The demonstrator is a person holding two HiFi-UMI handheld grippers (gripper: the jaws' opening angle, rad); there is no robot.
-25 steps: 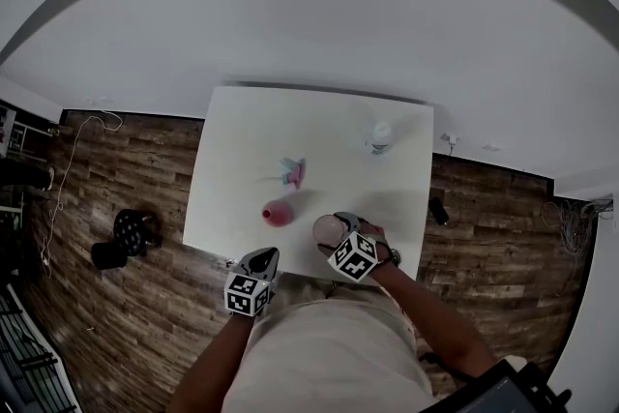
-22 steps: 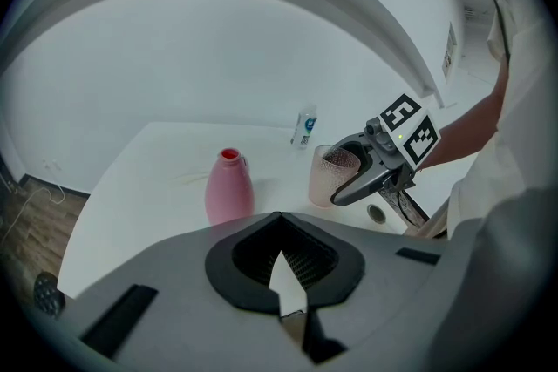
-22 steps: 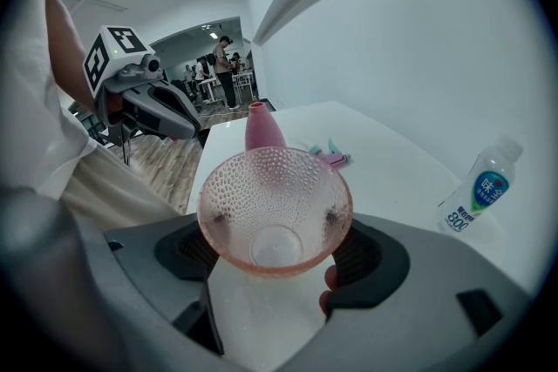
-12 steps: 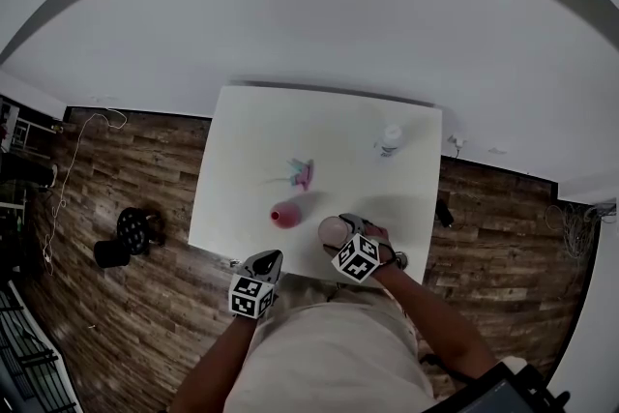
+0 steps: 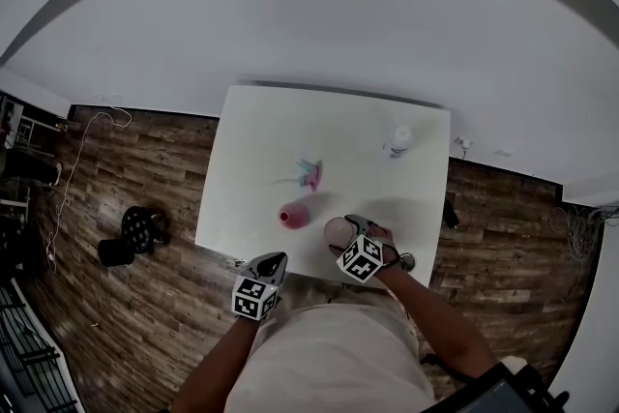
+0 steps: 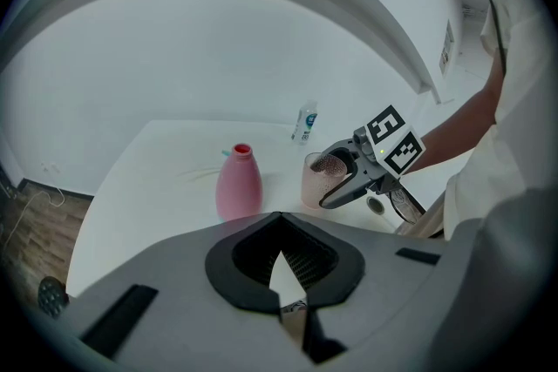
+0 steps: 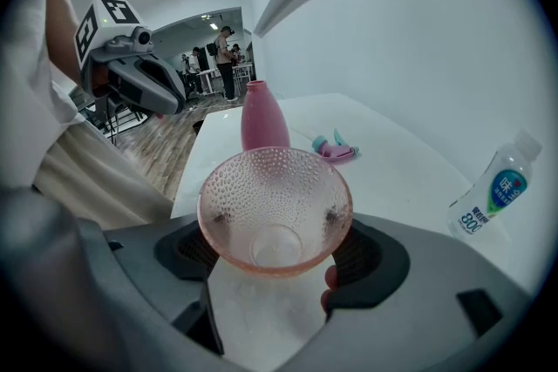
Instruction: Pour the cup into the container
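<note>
Pink dimpled glass cup (image 7: 275,209) is pinched in my right gripper (image 7: 277,264), roughly upright, mouth up, by the tabletop's (image 7: 392,161) front edge. Just to its left the pink bottle (image 7: 264,119) stands upright, neck open. Beyond lies a sprayer head (image 7: 334,148). The water bottle (image 7: 493,192) near the far right corner reads "800". My left gripper (image 6: 281,274) is pressed together, empty.
</note>
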